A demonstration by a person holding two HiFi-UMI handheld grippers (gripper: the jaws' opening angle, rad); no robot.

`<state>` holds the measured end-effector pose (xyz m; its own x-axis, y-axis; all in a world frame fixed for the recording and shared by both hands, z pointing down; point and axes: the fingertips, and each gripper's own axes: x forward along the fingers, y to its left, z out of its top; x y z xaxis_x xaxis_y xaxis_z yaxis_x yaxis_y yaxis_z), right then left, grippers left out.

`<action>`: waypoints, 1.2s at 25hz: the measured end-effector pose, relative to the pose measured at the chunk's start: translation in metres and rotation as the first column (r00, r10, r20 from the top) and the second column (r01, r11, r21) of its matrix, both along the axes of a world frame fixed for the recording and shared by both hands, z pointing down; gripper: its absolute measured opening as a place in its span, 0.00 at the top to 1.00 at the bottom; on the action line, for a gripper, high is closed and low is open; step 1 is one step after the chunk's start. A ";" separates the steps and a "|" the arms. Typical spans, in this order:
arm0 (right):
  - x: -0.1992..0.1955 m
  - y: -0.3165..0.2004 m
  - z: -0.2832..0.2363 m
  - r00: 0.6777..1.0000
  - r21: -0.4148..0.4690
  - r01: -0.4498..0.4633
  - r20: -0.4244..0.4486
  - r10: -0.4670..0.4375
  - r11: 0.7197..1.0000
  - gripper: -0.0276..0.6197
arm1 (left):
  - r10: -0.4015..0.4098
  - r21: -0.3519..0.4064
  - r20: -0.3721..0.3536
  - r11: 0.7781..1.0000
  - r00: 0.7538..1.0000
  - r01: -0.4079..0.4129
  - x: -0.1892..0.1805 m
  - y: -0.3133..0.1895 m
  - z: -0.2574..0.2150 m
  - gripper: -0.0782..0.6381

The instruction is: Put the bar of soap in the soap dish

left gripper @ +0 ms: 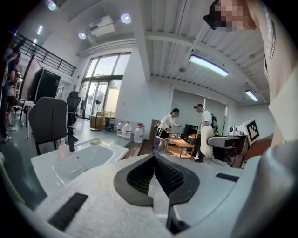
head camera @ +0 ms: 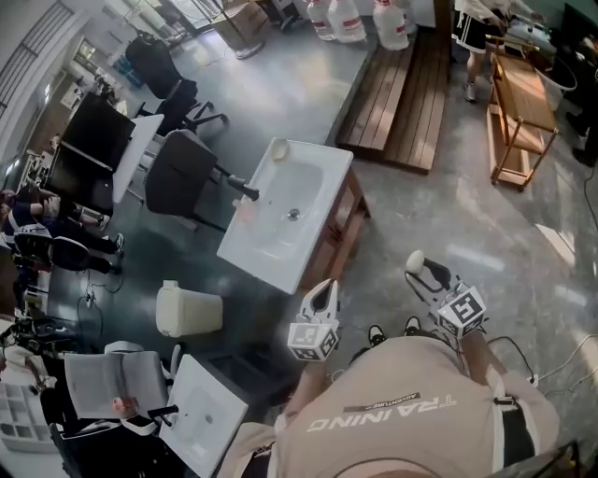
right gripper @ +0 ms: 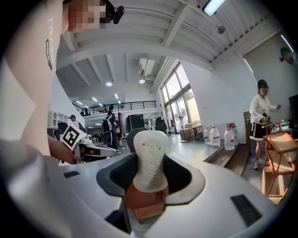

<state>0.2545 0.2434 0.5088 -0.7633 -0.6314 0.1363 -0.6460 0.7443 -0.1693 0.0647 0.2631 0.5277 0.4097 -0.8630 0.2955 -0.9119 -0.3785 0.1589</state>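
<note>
Right gripper view, right tongs (right gripper: 150, 179) clamp soap bar (right gripper: 150, 155), base hidden, left tongs (left gripper: 154, 169) closed

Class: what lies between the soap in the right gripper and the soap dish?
Head view: bare floor, then the sink basin; the soap dish sits on its far corner.

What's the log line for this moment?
right hand-held gripper: shut on soap | left hand-held gripper: shut, empty | dish: on sink corner

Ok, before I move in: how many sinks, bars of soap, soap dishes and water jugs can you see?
Sinks: 2
Bar of soap: 1
Soap dish: 1
Water jugs: 3
Total: 7
</note>
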 end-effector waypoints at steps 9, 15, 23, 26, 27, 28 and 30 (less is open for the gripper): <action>0.035 -0.027 0.016 0.999 -0.013 0.031 -0.006 -0.031 0.999 0.70 | -0.040 -0.028 0.006 0.999 0.999 0.040 0.034 -0.011 0.005 0.88; 0.049 -0.043 0.029 1.000 -0.063 0.024 0.016 -0.023 0.998 0.70 | -0.062 -0.037 -0.001 0.997 0.998 0.062 0.042 -0.028 0.014 0.88; 0.029 -0.097 0.035 1.000 -0.067 0.015 0.018 -0.014 0.998 0.70 | -0.028 -0.023 -0.015 0.999 1.000 0.027 0.029 -0.081 0.023 0.88; 0.014 -0.119 0.031 1.000 -0.030 0.002 -0.030 -0.003 1.000 0.70 | -0.016 -0.011 -0.031 1.000 0.999 0.015 0.017 -0.110 0.025 0.88; 0.010 -0.126 0.029 0.999 -0.022 0.001 -0.044 -0.002 1.000 0.70 | -0.009 0.001 -0.037 1.000 0.999 0.009 0.014 -0.121 0.023 0.88; 0.006 -0.134 0.026 0.999 -0.019 0.001 -0.051 -0.002 1.000 0.70 | -0.003 0.015 -0.042 1.000 0.999 0.004 0.012 -0.132 0.020 0.88; 0.000 -0.152 0.021 0.999 -0.024 -0.004 -0.053 0.003 1.000 0.70 | 0.008 0.038 -0.045 0.999 0.999 -0.006 0.008 -0.156 0.016 0.88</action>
